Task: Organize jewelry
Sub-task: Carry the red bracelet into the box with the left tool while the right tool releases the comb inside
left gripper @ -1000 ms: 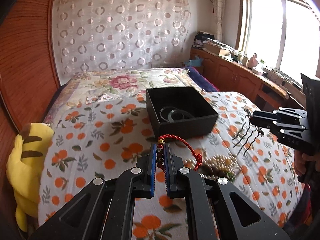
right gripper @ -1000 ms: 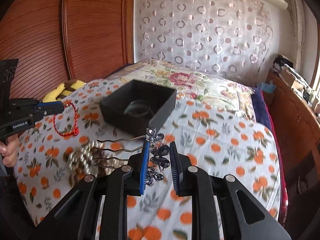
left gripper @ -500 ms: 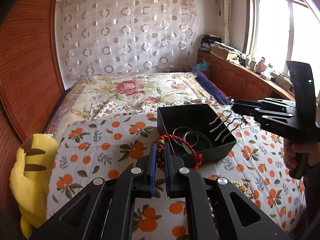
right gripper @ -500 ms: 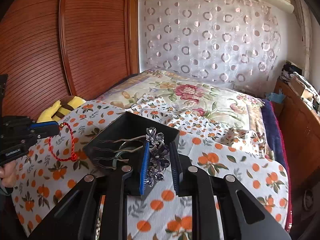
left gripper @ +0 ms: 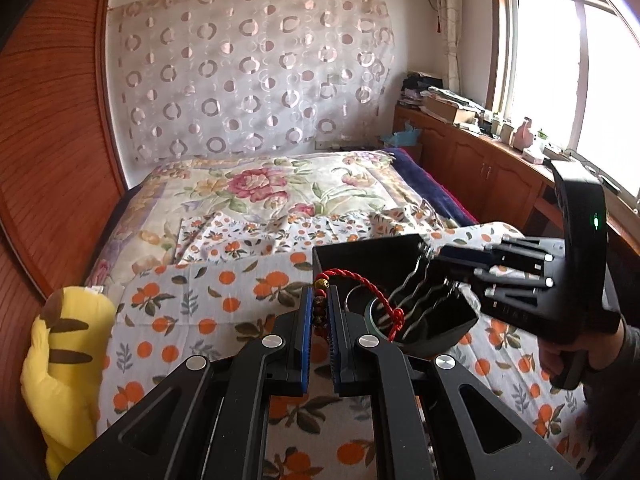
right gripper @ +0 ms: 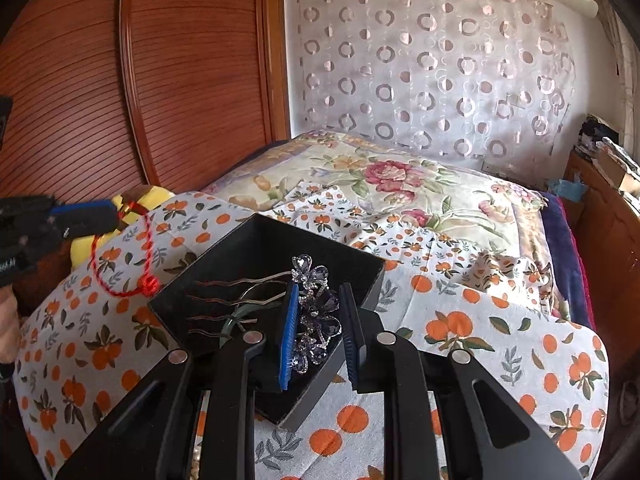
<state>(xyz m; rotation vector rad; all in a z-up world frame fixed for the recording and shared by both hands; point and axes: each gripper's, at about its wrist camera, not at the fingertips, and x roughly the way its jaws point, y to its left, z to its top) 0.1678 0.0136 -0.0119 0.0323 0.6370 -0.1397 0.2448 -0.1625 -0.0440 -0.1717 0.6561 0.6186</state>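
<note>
A black open box (left gripper: 360,254) (right gripper: 264,248) sits on the orange-print bedspread, with a green bangle (left gripper: 372,314) inside. My left gripper (left gripper: 319,312) is shut on a red cord bracelet (left gripper: 360,284) with beads, held just left of the box; it also shows in the right wrist view (right gripper: 120,264). My right gripper (right gripper: 320,316) is over the box, its jaws apart, with a purple jewelled hair comb (right gripper: 316,312) between them; the comb's metal prongs (right gripper: 236,300) reach into the box. The right gripper also shows in the left wrist view (left gripper: 432,260).
A yellow striped plush toy (left gripper: 60,360) lies at the bed's left edge by the wooden headboard panel (right gripper: 160,80). A floral quilt (left gripper: 260,188) covers the far bed. A wooden cabinet with clutter (left gripper: 480,152) runs under the window on the right.
Both grippers moved toward the box. The right gripper's jaws have widened around the hair comb, which now hangs into the box. The left still grips the red bracelet.
</note>
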